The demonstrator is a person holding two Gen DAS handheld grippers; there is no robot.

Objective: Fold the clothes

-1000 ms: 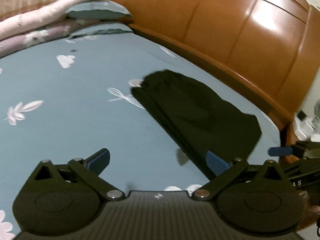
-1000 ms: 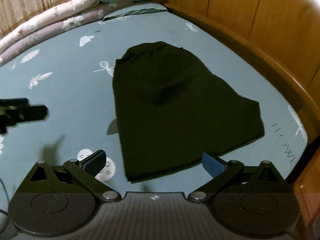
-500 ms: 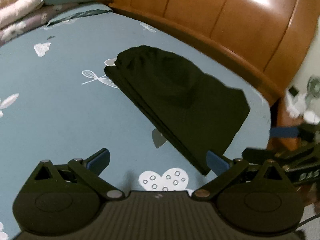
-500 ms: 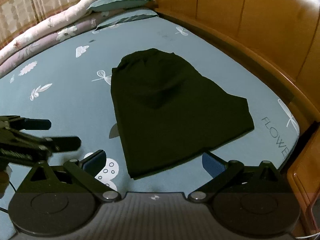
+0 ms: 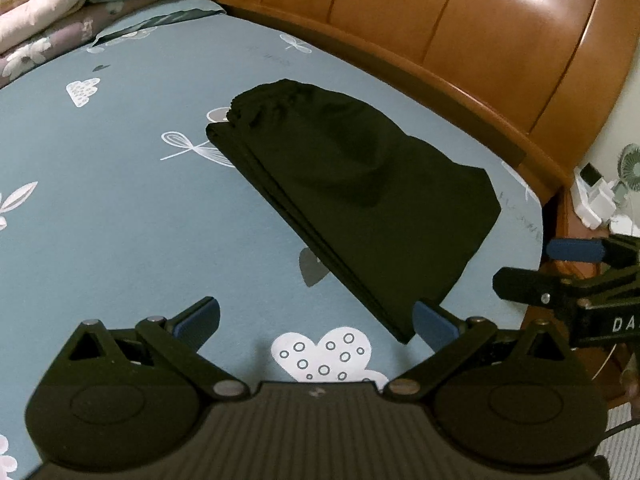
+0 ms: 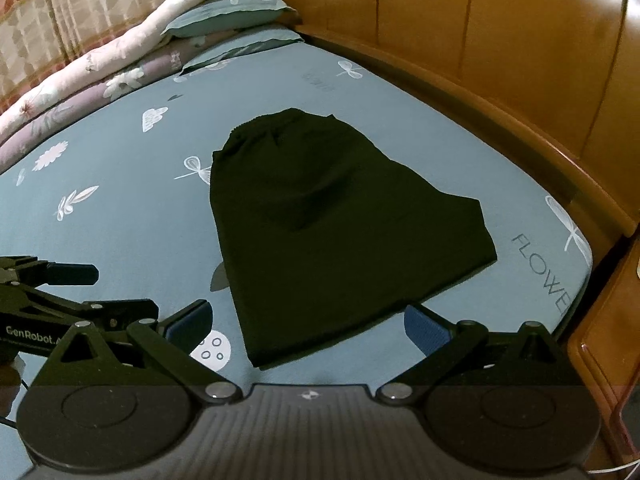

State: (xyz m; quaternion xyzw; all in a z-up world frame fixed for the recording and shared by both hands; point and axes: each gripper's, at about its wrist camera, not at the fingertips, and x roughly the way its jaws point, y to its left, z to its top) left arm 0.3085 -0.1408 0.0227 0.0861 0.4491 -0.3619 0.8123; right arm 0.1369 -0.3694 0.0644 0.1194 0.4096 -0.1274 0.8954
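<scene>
Both grippers nearer, one folded black garment [image 6: 320, 224], two pillows [image 6: 236, 20]

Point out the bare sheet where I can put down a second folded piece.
The widest bare sheet lies left of the black garment, reaching toward the rolled quilts. A narrower strip runs between garment and wooden bed frame. The near edge is crowded by both open grippers.
</scene>
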